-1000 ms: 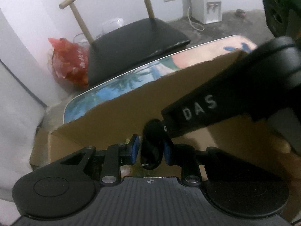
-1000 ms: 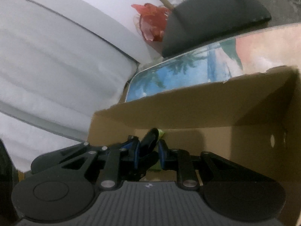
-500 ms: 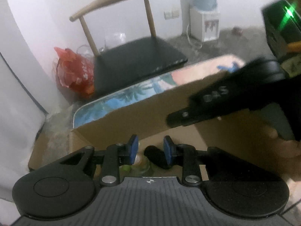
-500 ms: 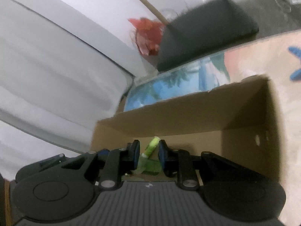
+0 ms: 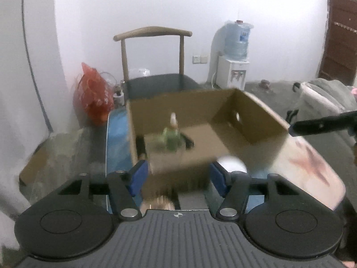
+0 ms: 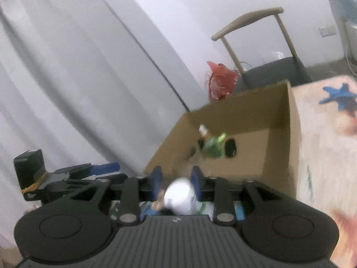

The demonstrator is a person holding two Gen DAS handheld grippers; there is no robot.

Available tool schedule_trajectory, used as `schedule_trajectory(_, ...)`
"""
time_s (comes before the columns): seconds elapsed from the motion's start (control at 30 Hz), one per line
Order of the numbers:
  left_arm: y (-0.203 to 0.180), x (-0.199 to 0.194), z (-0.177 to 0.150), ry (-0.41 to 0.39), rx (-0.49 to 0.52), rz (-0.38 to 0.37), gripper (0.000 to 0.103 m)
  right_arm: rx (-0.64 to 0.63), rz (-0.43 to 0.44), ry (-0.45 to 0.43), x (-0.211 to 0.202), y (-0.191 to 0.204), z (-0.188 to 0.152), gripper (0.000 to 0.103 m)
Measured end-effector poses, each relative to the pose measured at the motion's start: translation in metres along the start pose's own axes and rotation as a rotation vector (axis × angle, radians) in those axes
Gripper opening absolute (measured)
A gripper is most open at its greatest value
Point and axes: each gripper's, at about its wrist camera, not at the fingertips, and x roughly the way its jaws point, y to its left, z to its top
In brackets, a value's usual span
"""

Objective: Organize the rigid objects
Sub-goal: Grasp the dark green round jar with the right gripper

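The cardboard box (image 5: 234, 147) sits on the patterned table (image 5: 312, 167), in front of the wooden chair (image 5: 154, 33). Inside it, a green bottle (image 5: 171, 137) stands near the left wall with dark items beside it (too blurred to name). The left gripper (image 5: 177, 177) has just been opening; its 2 blue pads (image 5: 139, 176) stand apart with nothing between them. The right gripper (image 6: 176, 178) has also just been opening; a white rounded object (image 6: 180, 195) lies below its pads, ungripped.
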Motion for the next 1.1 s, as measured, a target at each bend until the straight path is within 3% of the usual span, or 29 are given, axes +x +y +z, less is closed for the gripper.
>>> schedule_trajectory(0.07,0.003,-0.001,-0.022,-0.001,-0.020,-0.014,0.064,-0.028,-0.004,-0.001,0.006,0.009,-0.025,0.059)
schedule_trajectory(0.27,0.013,0.018,-0.074,0.055,-0.142,-0.102,0.066,-0.032,-0.031,0.106,0.065,0.021,-0.073,0.061)
schedule_trajectory(0.4,0.012,0.039,-0.089,0.104,-0.165,-0.135,0.066,0.020,-0.012,0.210,0.111,0.021,-0.084,0.061)
schedule_trajectory(0.6,0.005,0.057,-0.096,0.115,-0.136,-0.175,0.074,0.027,-0.036,0.254,0.141,0.022,-0.093,0.062)
schedule_trajectory(0.87,-0.001,0.054,-0.099,0.102,-0.123,-0.191,0.075,0.024,-0.038,0.266,0.134,0.021,-0.098,0.063)
schedule_trajectory(1.1,-0.026,0.051,-0.103,0.113,-0.076,-0.279,0.075,0.035,-0.075,0.265,0.105,0.012,-0.105,0.064)
